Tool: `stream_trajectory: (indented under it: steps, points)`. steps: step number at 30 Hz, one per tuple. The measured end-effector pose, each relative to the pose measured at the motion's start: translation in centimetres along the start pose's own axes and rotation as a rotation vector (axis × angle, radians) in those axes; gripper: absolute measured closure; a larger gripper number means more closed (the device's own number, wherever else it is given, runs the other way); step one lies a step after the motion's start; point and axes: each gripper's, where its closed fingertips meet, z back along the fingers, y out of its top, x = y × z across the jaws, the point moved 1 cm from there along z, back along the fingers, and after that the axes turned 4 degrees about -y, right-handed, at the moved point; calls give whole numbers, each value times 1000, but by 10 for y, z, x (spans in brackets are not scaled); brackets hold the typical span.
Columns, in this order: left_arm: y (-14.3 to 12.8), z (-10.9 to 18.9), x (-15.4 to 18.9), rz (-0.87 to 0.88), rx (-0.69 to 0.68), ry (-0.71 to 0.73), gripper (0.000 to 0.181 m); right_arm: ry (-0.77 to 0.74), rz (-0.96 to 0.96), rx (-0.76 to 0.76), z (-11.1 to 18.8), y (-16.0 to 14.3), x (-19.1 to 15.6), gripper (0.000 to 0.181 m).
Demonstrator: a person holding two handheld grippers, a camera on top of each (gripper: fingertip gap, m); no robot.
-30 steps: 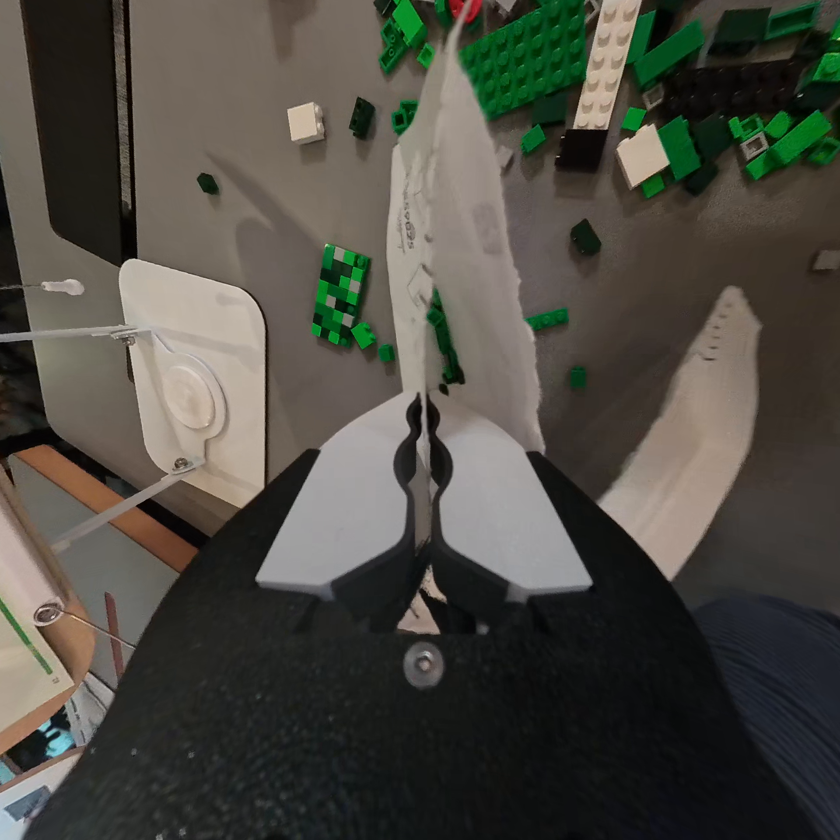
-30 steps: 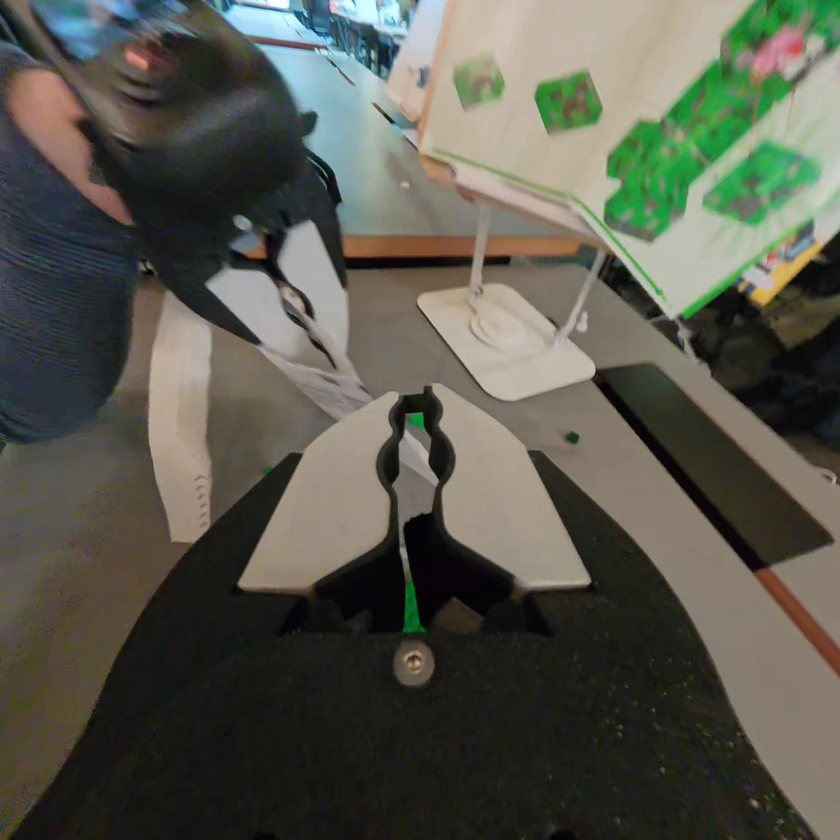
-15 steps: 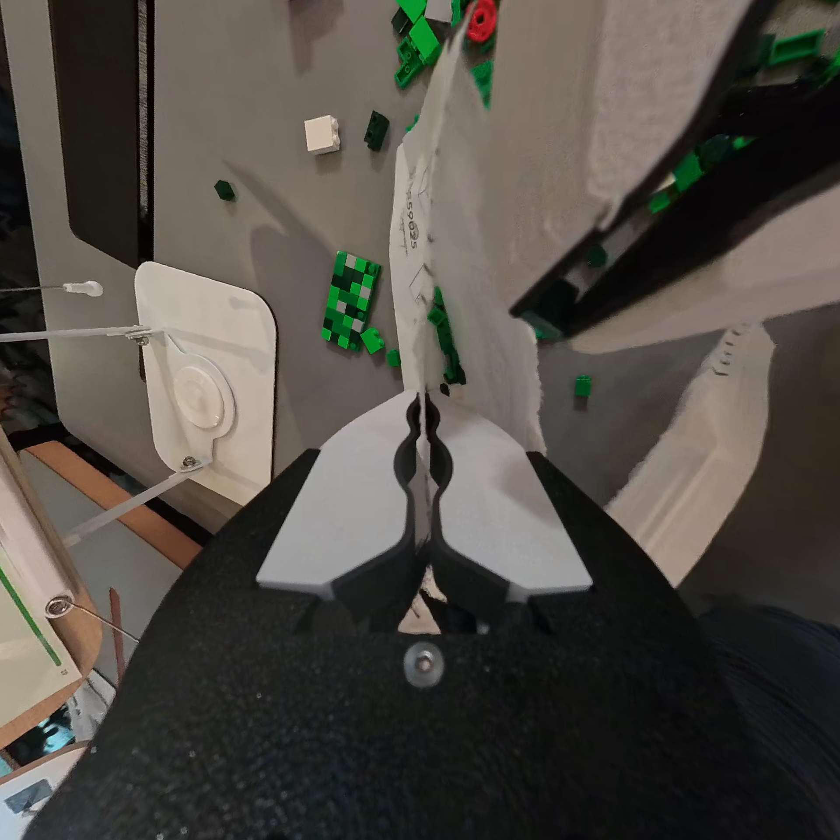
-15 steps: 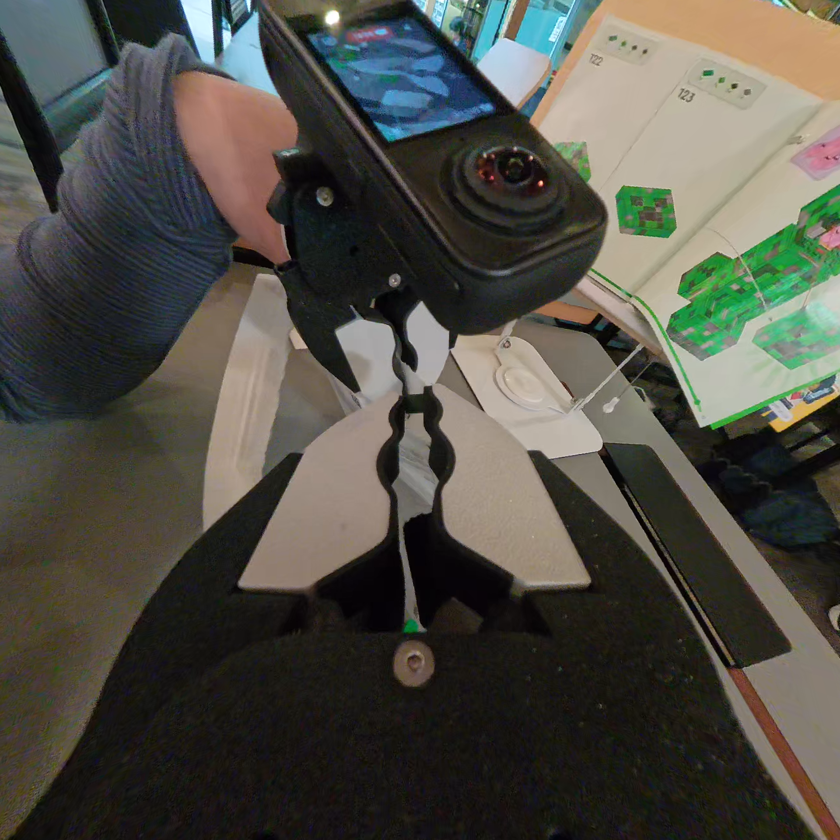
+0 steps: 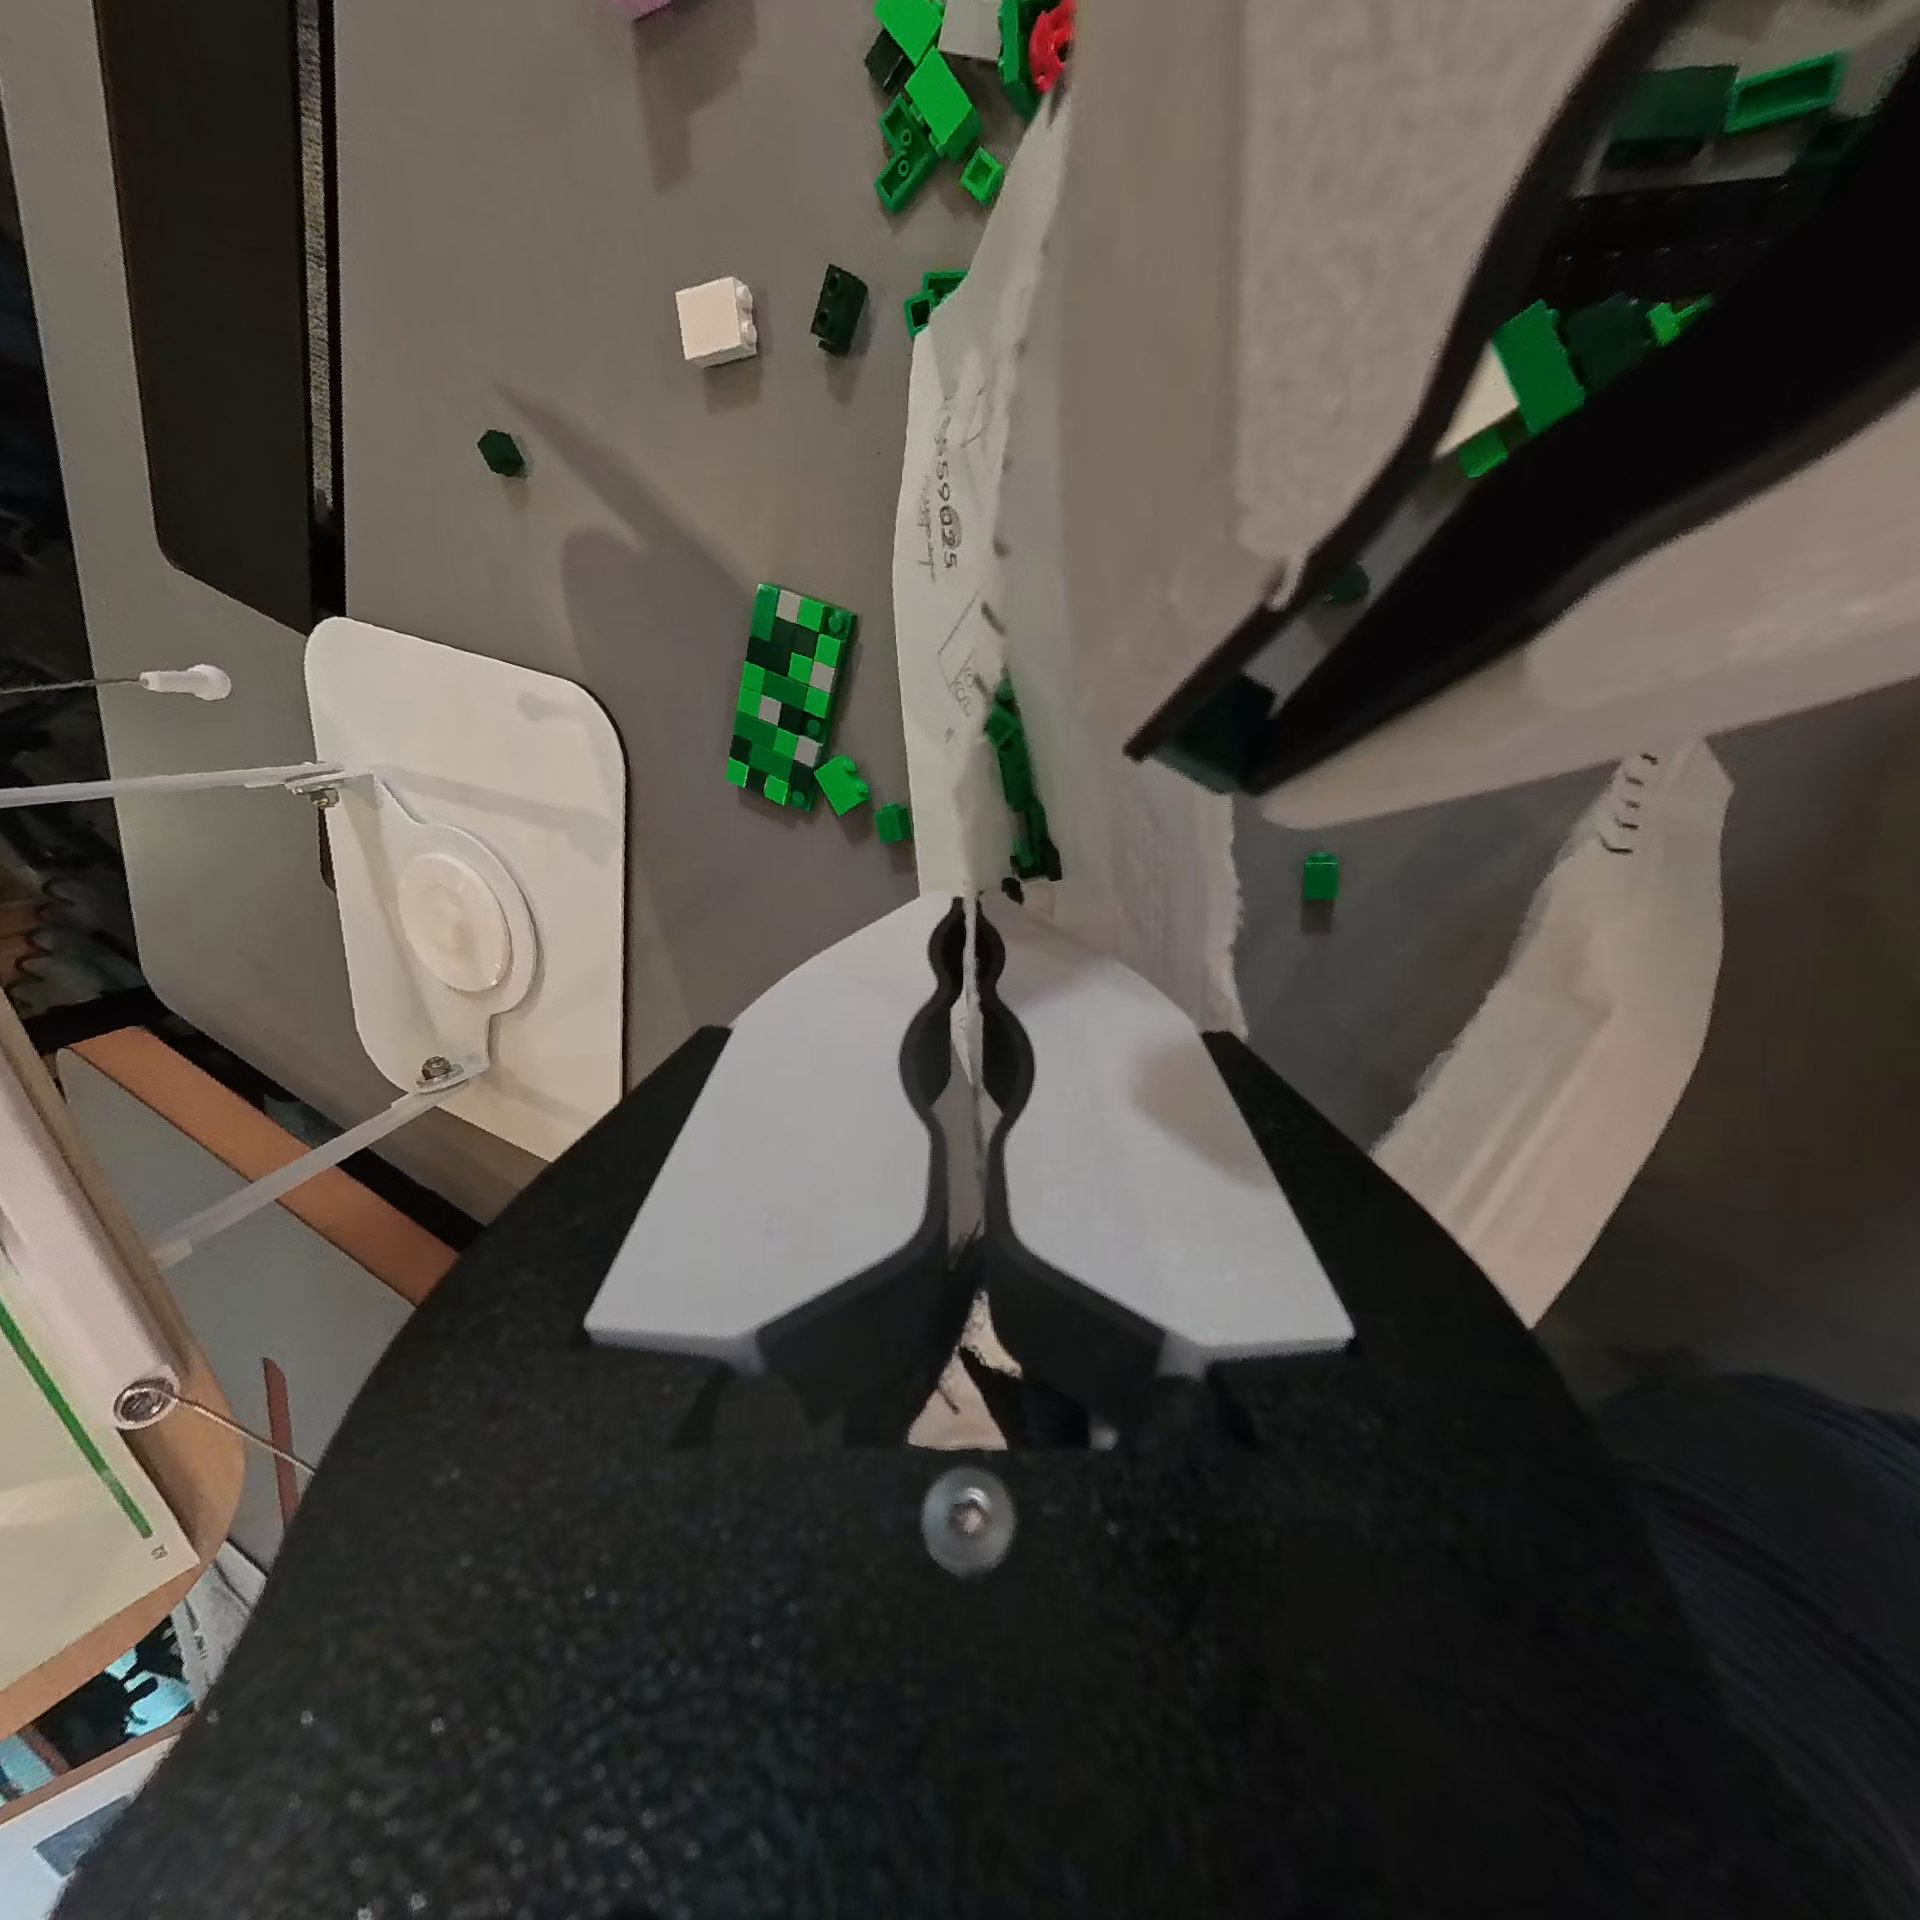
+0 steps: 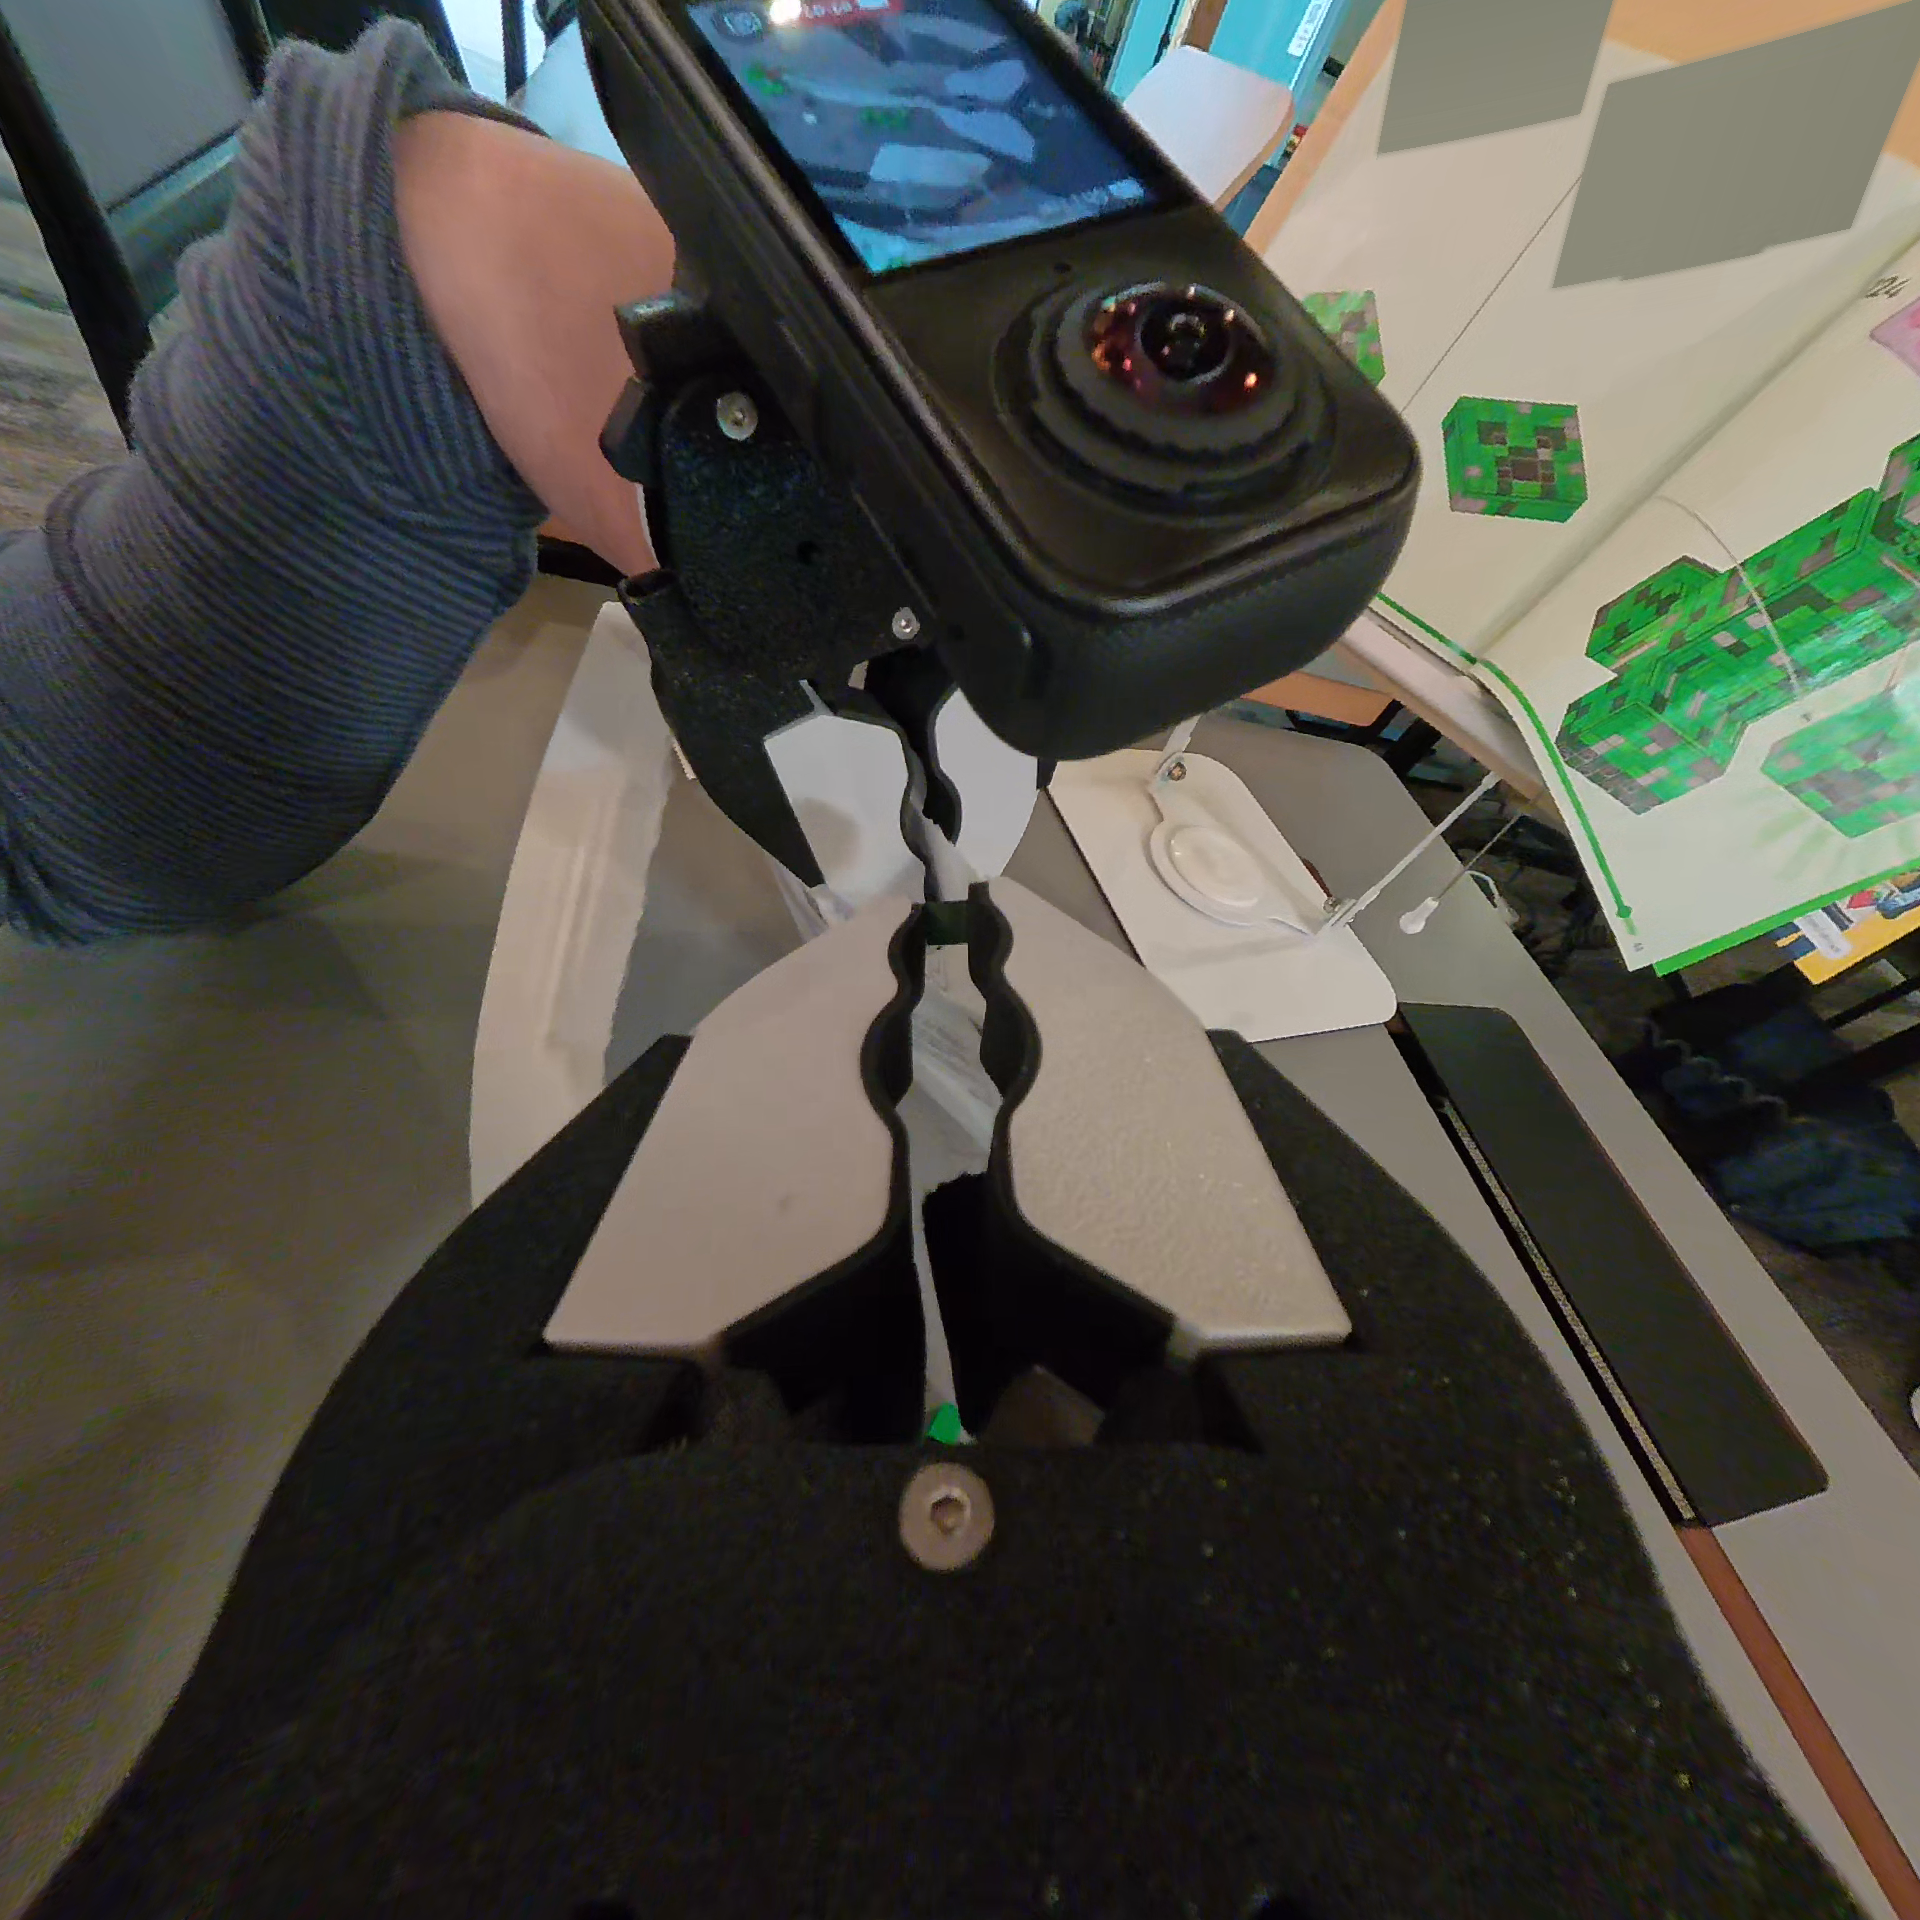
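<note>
**Tongs pinch one paper bag**

Left tongs [image 5: 971, 920] clamp a white paper bag [image 5: 961, 582] edge; right tongs [image 6: 948, 920] grip the same bag, tips nearly meeting, above the grey counter [image 5: 582, 312]. Green bricks [image 5: 795, 696] lie scattered below, beside a white stand base [image 5: 468, 873].

The left tool [image 5: 971, 925] was clamped on the edge of a torn white paper bag [image 5: 951, 582], which rose edge-on from between its fingers. The right tool [image 5: 1475, 582] reached in from the upper right, blurred, beside the bag. On the grey worktop [image 5: 499, 260] lay a green checkered plate [image 5: 792, 694], a white brick [image 5: 715, 322], scattered green bricks [image 5: 930, 94] and a white stand base [image 5: 468, 894].
</note>
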Motion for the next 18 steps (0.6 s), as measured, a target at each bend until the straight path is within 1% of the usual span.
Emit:
stream_trajectory:
  steps: [1,13,18]
  points:
    - [0,0,0,0,0,-1,181,0,0,-1,0,0,0,174]
    - [0,2,1,-3,6,2,181,-13,22,4,-2,0,0,174]
    - [2,5,0,-10,24,17,181,-49,112,-19,-3,-3,-1,174]
